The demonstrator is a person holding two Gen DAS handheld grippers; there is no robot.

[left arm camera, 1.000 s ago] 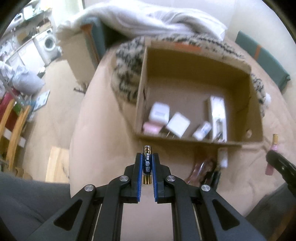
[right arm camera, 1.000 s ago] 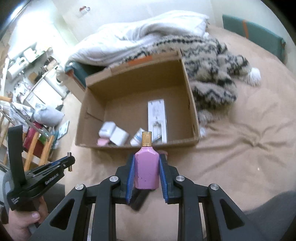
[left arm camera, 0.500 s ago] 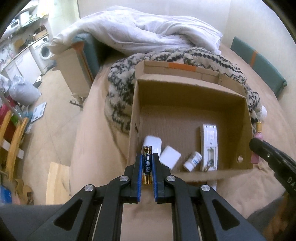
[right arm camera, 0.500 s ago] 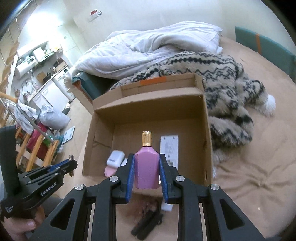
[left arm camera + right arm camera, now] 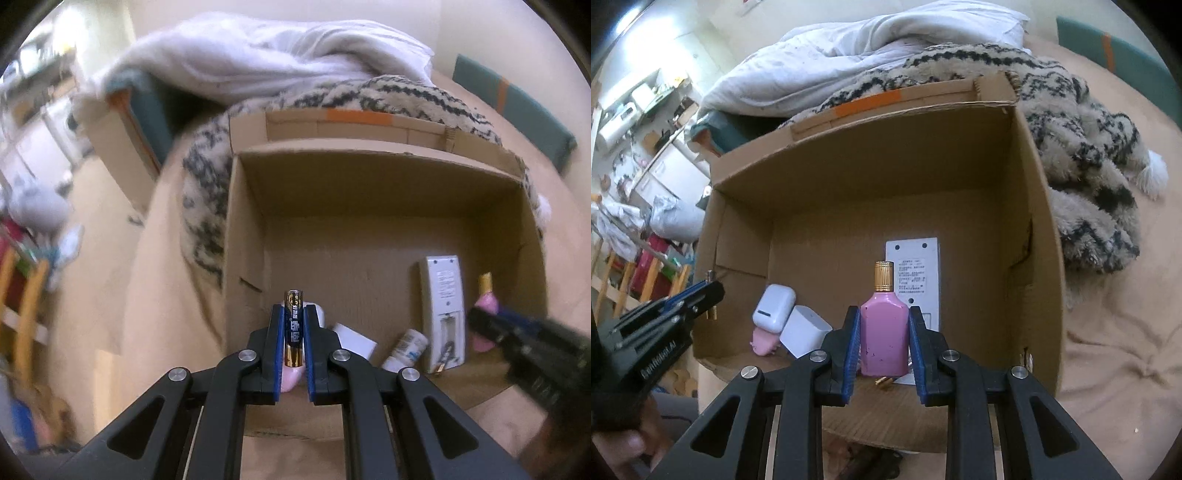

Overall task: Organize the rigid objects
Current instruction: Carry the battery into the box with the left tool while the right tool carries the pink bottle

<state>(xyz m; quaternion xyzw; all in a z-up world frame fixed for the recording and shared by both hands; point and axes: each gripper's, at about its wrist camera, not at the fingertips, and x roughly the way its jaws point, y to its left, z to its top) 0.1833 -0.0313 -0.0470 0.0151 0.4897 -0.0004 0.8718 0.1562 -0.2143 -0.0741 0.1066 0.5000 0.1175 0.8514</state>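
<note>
An open cardboard box (image 5: 388,177) sits on a tan bedspread; it also shows in the right wrist view (image 5: 1038,206). My left gripper (image 5: 293,314) is shut on a blue and gold battery (image 5: 293,328), held upright over the box's near left corner. My right gripper (image 5: 884,317) is shut on a pink bottle with a gold cap (image 5: 884,325), held upright over the box's near edge. On the box floor lie a white remote (image 5: 443,306), a small white bottle (image 5: 406,349), a white charger cube (image 5: 805,330) and a white earbud case (image 5: 774,308).
A black and cream knitted blanket (image 5: 1082,147) wraps around the box's far side and right. A white duvet (image 5: 277,55) lies behind it. Dark objects (image 5: 868,461) lie on the bedspread just in front of the box. The room floor drops off to the left.
Both grippers have moved forward and lower over the box with their objects still held. The box now fills both views.
</note>
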